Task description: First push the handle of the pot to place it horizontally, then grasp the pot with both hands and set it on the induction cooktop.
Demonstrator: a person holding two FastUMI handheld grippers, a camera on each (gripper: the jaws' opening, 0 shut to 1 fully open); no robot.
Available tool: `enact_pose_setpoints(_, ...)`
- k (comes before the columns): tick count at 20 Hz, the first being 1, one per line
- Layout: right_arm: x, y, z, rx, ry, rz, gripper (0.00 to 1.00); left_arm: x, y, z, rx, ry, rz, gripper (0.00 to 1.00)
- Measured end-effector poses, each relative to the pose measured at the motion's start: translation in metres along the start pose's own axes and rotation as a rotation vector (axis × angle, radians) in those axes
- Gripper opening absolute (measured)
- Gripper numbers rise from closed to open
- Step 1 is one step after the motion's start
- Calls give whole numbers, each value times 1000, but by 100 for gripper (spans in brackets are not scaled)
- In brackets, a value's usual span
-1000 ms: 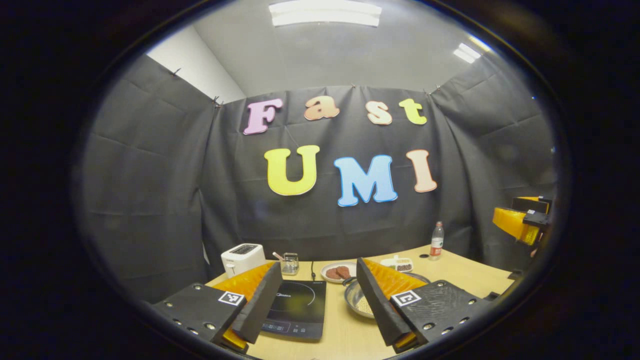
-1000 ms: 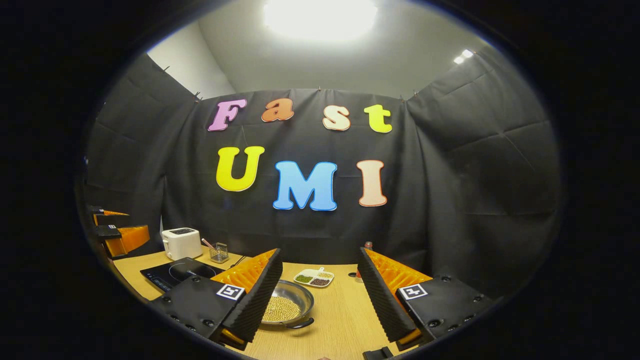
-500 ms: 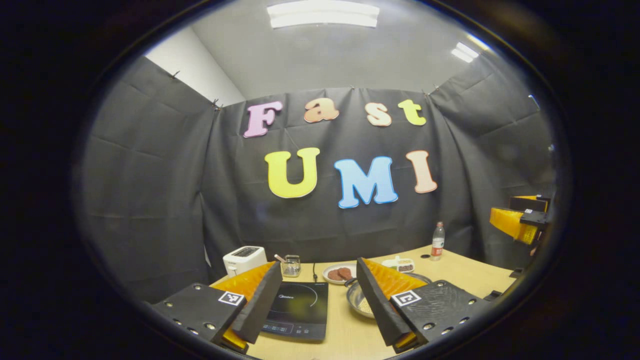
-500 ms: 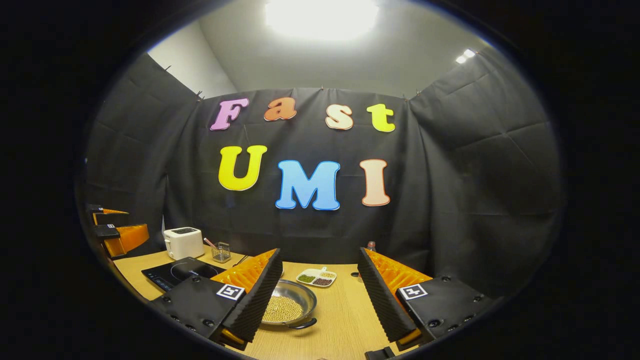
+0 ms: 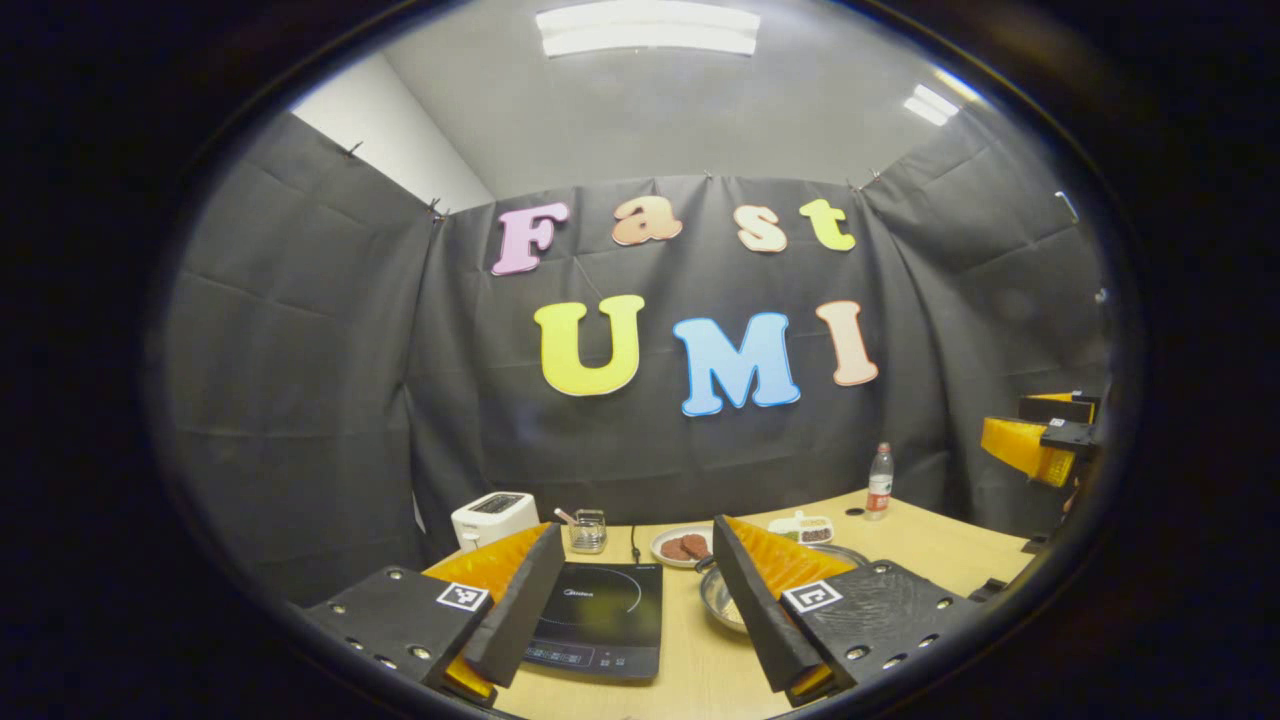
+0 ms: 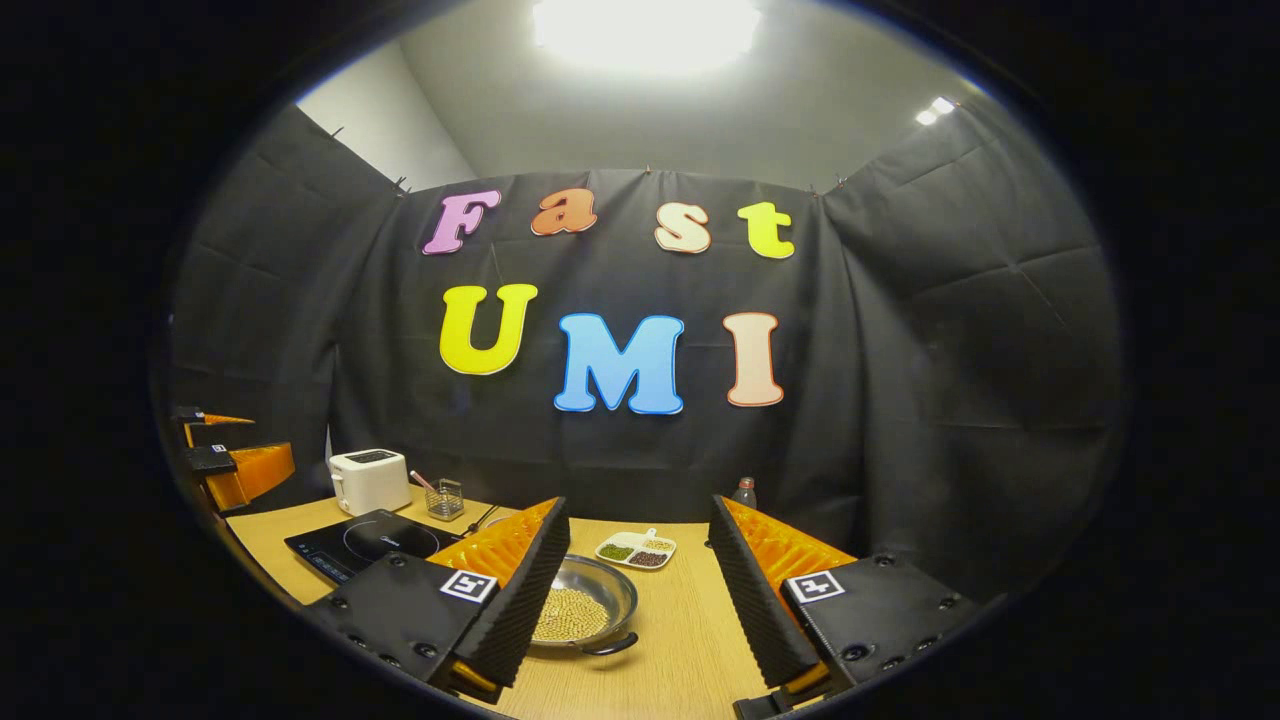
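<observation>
the wooden bench [image 6: 690, 640] carries everything. the black induction cooktop [image 5: 605, 615] lies flat between the left gripper [image 5: 635, 620] fingers, jaws wide and holding nothing. the steel pot [image 6: 590, 610], holding pale beans, sits on the bench beside the cooktop, between the right gripper [image 6: 635, 600] fingers, jaws wide too. a white toaster [image 6: 368, 480] stands behind the cooktop.

Both views above table [image 5: 930, 545], facing wall; share pot [image 6: 585, 610].
</observation>
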State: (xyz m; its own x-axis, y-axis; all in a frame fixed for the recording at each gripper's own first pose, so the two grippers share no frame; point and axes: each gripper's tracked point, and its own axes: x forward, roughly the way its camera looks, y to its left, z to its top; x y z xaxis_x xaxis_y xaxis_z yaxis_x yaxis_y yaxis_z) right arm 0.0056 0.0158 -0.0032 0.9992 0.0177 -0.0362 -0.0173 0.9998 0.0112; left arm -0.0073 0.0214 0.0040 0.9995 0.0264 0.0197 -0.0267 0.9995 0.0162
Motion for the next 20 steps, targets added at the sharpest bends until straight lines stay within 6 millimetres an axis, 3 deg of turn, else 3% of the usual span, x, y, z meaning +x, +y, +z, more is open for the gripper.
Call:
enact_pose_setpoints(1, 0, -1, 0, -2, 3, -7, 88, 1, 1, 0, 3, -1, 0, 93)
enact_pose_setpoints(4, 1, 2, 2, 1, -1, -15, 63, 2, 6, 2, 7, -6, -1, 91)
enact_pose_setpoints(6, 2, 5, 3, 7, -1, -13, 53, 2, 9, 3, 10, -11, -3, 89)
enact_pose_setpoints(7, 4, 6, 1, 6, 7, -18, 52, 3, 11, 4, 11, -13, -5, 90)
enact_pose_setpoints(10, 5, 13, -1, 19, 16, -15, 30, 6, 18, 6, 17, -23, -12, 89)
enact_pose_setpoints(12, 9, 14, -3, 6, 15, -30, 28, 8, 22, 6, 18, -27, -14, 88)
enact_pose_setpoints(13, 1, 19, 0, 3, 8, -30, 16, 9, 26, 5, 16, -30, -16, 88)
enact_pose_setpoints(15, 2, 26, -1, -2, 6, -19, 3, 10, 32, 3, 10, -29, -15, 88)
enact_pose_setpoints(16, 3, 32, -4, -7, 13, -6, 0, 11, 37, 1, 5, -29, -15, 88)
enact_pose_setpoints(17, 5, 39, -6, -12, 21, 6, 5, 12, 42, 1, 2, -29, -14, 88)
enact_pose_setpoints(18, -5, 36, -7, -21, 24, -10, 5, 13, 46, -1, 1, -31, -12, 88)
enact_pose_setpoints(19, 8, 39, -8, -29, 32, -6, 0, 14, 52, -1, -1, -34, -12, 89)
enact_pose_setpoints(20, 1, 41, -8, -39, 37, -12, 2, 14, 56, -3, -2, -37, -11, 88)
